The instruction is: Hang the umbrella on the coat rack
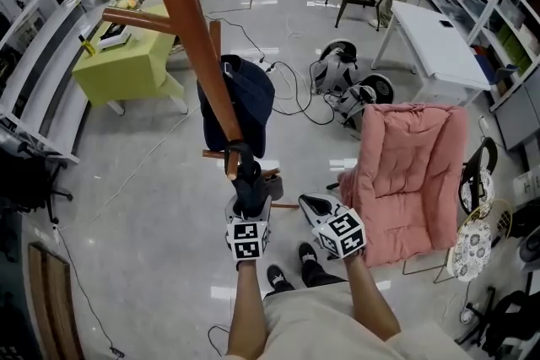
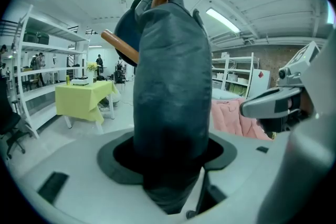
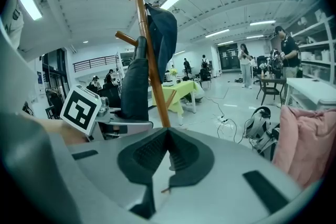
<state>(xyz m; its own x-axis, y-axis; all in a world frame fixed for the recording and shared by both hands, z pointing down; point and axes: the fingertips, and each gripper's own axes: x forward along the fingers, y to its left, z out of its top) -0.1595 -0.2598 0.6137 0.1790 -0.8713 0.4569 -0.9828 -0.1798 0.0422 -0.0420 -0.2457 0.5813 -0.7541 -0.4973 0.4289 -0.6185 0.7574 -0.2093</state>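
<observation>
The wooden coat rack slants down through the middle of the head view. A dark navy folded umbrella hangs against its pole from a peg. My left gripper reaches up around the umbrella's lower end. In the left gripper view the umbrella fills the space between the wide jaws, with a narrow dark gap on each side, so the pads do not press on it. My right gripper sits just to the right, shut and empty, its pads meeting in a point below the rack pole.
A yellow-clothed table stands behind the rack on the left. A pink cushioned chair is close on the right, a white table beyond it. Cables and bags lie on the floor. Shelving lines the left wall.
</observation>
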